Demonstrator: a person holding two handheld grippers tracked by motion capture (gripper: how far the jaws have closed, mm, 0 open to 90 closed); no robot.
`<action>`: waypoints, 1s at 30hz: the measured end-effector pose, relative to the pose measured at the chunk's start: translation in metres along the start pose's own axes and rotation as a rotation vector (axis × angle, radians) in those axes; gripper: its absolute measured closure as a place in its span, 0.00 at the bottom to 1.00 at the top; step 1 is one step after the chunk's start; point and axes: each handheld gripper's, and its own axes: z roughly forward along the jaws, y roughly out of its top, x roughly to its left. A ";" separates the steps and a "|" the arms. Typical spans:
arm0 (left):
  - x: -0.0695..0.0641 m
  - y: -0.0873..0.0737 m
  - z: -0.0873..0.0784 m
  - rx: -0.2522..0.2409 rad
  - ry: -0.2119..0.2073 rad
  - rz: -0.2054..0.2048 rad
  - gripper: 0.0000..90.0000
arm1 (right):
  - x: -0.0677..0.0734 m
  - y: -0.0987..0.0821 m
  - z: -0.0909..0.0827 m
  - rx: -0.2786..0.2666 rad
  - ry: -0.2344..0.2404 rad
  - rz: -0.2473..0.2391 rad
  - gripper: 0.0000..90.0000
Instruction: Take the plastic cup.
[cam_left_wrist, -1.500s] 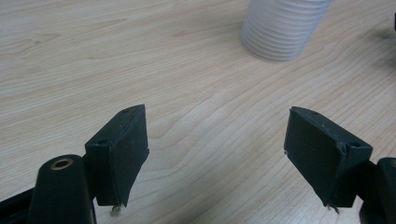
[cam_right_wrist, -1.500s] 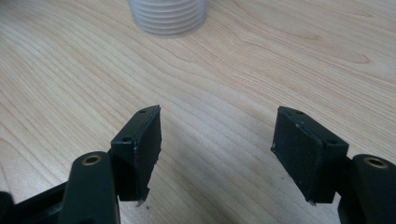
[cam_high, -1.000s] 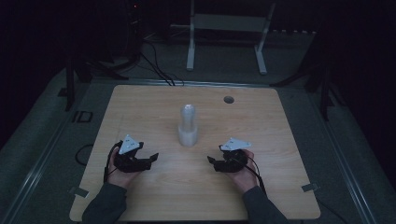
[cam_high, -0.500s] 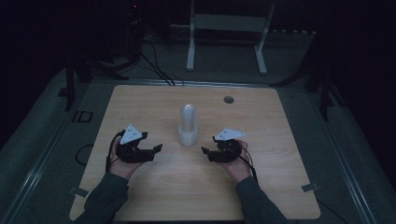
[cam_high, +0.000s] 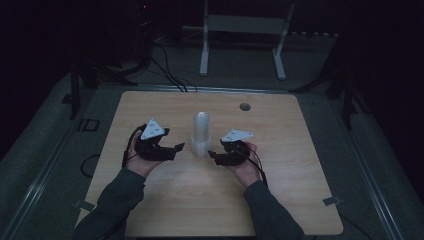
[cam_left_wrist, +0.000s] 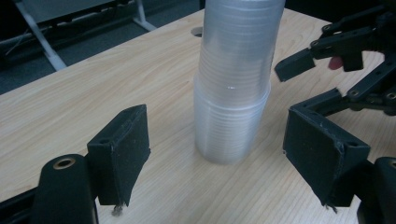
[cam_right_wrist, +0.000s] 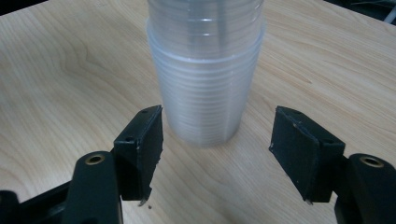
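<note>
Stack of clear plastic cups (cam_high: 201, 134) standing upright mid table (cam_high: 150, 200), nested rims down, looks like. Left tongs (cam_high: 176, 148) just beside it on one side, right tongs (cam_high: 214, 156) on the other, both spread wide and empty, not touching. Probably featherweight, thin-walled, slick and springy, so easy to tip or crush. Best bet: grab low on the wider bottom section with one, pinch gently near the top with the other to peel a cup off. No hard squeezing.

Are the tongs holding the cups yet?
No, nothing is held. Both the left tongs and the right tongs are open, one each side of the cup stack, not touching it.
</note>
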 end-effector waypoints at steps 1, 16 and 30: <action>0.000 0.001 0.001 0.003 -0.004 0.001 0.25 | 0.000 0.001 0.002 0.001 0.003 0.000 0.38; 0.007 0.018 0.015 -0.003 -0.015 0.002 0.29 | 0.004 0.008 0.025 -0.017 0.017 -0.003 0.28; 0.000 0.042 0.038 -0.015 -0.025 0.066 0.28 | 0.001 0.008 0.035 -0.054 0.040 0.013 0.24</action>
